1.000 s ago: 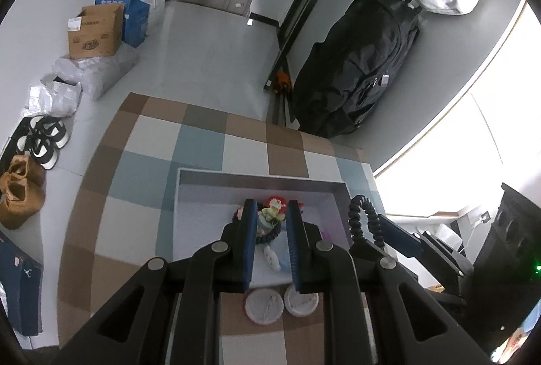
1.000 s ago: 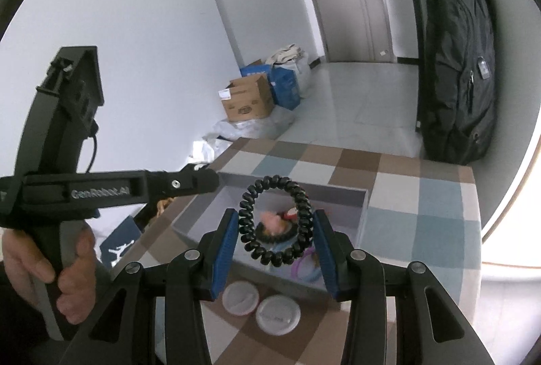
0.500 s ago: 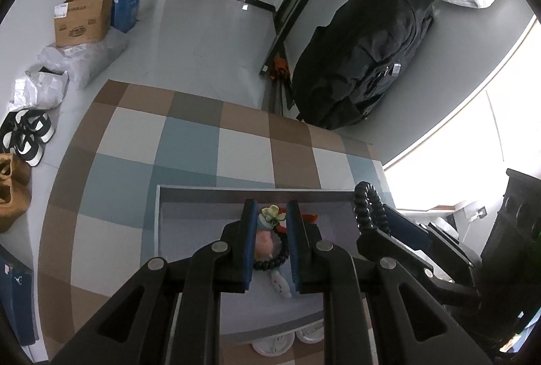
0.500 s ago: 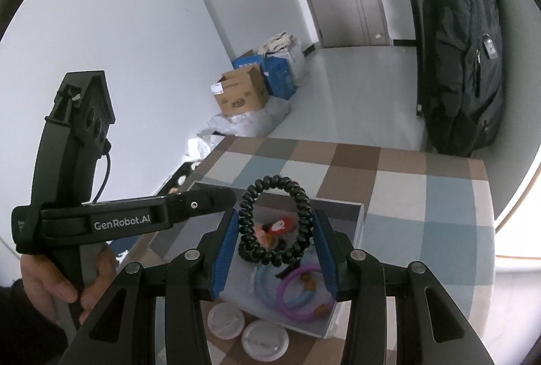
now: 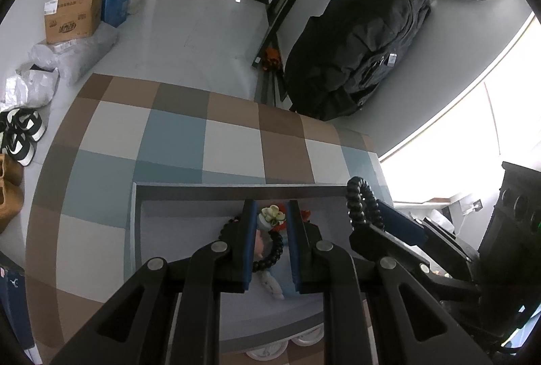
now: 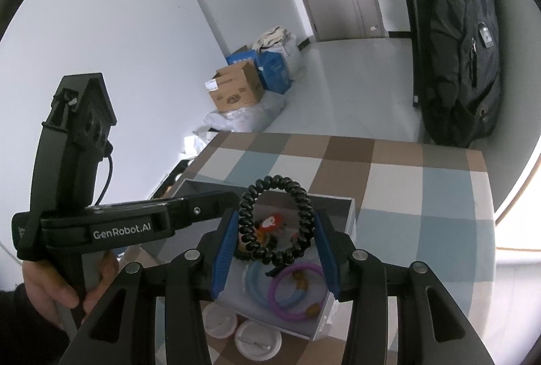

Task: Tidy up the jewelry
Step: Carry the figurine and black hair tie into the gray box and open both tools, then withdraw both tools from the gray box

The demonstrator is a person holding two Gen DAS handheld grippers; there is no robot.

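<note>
Black coil hair tie [image 6: 274,226]: one, gripped upright in my right gripper [image 6: 274,250] over the grey box [image 6: 341,250]. Two plastic bangles [image 6: 294,292] and two white lids [image 6: 258,343] below. My left gripper [image 5: 270,240] looks closed on one beaded bracelet [image 5: 274,255].

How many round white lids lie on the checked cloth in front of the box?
2: side by side against the box's near wall, left lid and right lid; others may hide behind the grippers.

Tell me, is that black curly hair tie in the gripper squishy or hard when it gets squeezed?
Probably squishy. The black spiral hair tie is a coiled loop, so it likely stretches and springs back. It stands up as a ring between the right gripper pads, so it seems to hold its shape. It looks light, and might bounce when dropped into the gray box.
</note>
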